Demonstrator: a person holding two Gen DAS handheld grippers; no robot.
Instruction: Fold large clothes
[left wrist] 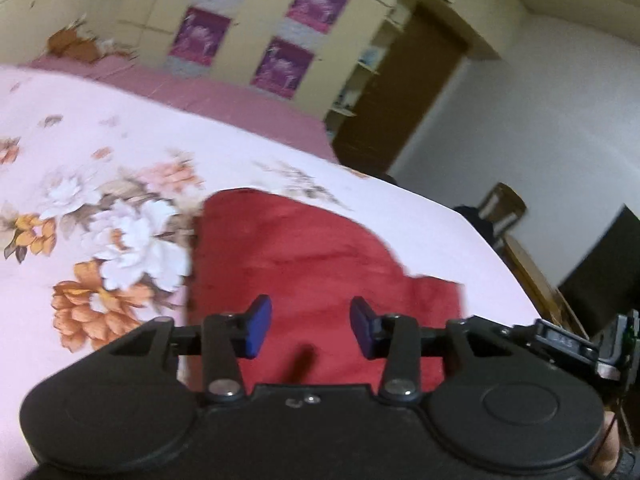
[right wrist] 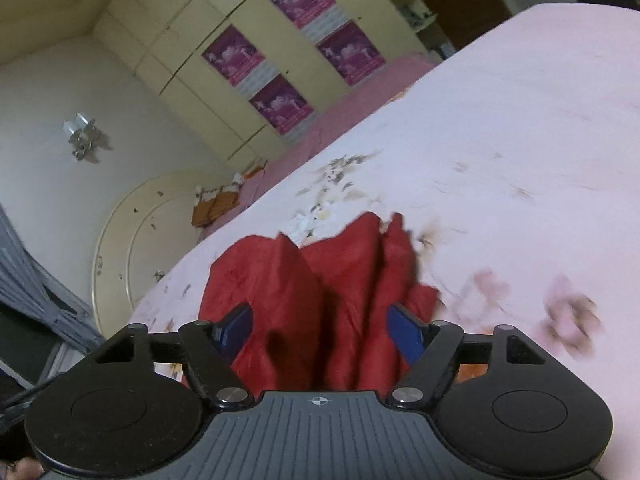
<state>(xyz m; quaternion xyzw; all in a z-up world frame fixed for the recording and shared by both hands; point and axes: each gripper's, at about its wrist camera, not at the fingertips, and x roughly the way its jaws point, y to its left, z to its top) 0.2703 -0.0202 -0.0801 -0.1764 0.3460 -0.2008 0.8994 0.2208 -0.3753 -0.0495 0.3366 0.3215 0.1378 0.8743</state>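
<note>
A red garment (left wrist: 304,264) lies on a pink floral bedsheet (left wrist: 100,208). In the left wrist view it looks fairly flat, and my left gripper (left wrist: 311,328) hovers over its near part with blue pads wide apart, holding nothing. In the right wrist view the red garment (right wrist: 332,288) is bunched in upright folds on the bedsheet (right wrist: 500,152). My right gripper (right wrist: 320,330) is open, its blue pads standing on either side of the cloth without closing on it.
A cream wardrobe (left wrist: 256,28) with purple posters stands past the bed, also in the right wrist view (right wrist: 280,60). A brown door (left wrist: 404,96) and a wooden chair (left wrist: 504,204) are at right. A rounded headboard (right wrist: 132,236) and grey curtain (right wrist: 36,300) are at left.
</note>
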